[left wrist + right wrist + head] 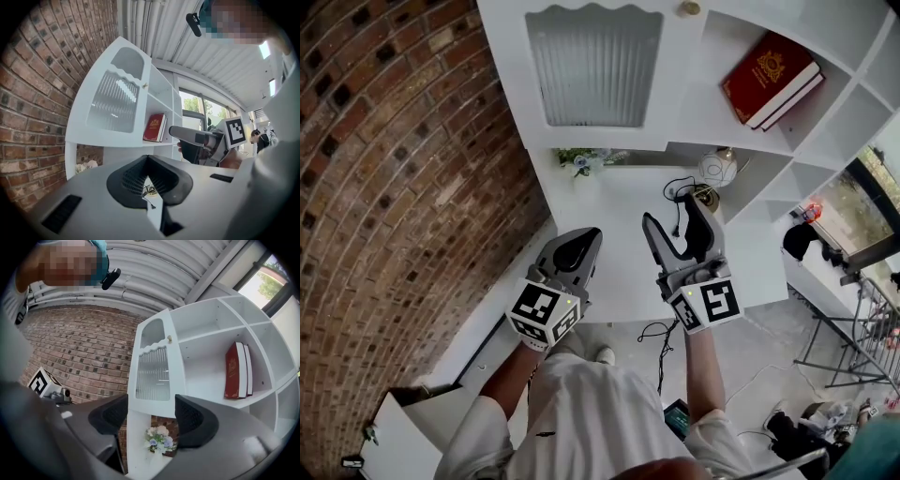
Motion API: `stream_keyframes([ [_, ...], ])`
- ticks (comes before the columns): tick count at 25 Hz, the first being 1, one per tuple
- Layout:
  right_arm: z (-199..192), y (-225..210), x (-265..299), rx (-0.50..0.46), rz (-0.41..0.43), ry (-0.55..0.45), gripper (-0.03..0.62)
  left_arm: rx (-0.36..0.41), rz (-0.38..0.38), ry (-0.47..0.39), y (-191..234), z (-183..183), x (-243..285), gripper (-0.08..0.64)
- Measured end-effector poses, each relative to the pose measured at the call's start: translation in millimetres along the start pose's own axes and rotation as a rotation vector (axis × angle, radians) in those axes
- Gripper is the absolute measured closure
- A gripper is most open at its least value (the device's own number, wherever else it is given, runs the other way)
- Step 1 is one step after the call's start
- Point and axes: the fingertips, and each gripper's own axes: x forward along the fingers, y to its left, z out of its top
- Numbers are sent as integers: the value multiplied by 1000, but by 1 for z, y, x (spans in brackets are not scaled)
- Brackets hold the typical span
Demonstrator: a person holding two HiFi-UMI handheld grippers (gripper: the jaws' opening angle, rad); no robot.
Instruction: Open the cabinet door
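The cabinet door (152, 373), a white panel with a ribbed glass pane, stands upright at the left end of the white shelving; its long axis runs vertical. Its small brass knob (169, 339) sits on the door's right edge, above the pane's top corner. I cannot tell whether the door sits flush or slightly ajar.

Everything for the next move turns on that knob. The right gripper (670, 214) is below the knob and a little left of it, well apart from it, over the white surface (619, 206); its jaws stand wide apart with nothing between them; in the right gripper view only the door's lower part and a small bunch of flowers (157, 437) show through the gap, far off. The left gripper (581, 234) is lower and further left of the knob than the right one; its jaws are closed tip to tip on nothing.

So the right gripper looks the nearer and better placed. It would need to go up and forward, and slightly to the right, to bring the knob between its jaws. With the knob on the right edge, the hinges are probably on the side away from it, by the brick wall (394, 187); the pull would then swing the door out leftward. A red book (769, 80) leans on the shelf to the right of the knob, out of that path.
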Motion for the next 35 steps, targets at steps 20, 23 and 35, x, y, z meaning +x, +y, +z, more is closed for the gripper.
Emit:
stream_keyframes([
  [20, 29, -30, 64, -14, -23, -4, 276, -19, 3, -42, 44, 55, 39, 551],
  [23, 27, -36, 74, -15, -21, 5, 276, -7, 1, -36, 46, 58, 47, 551],
  [35, 17, -69, 112, -2, -37, 48, 262, 18, -1, -21, 57, 59, 75, 551],
])
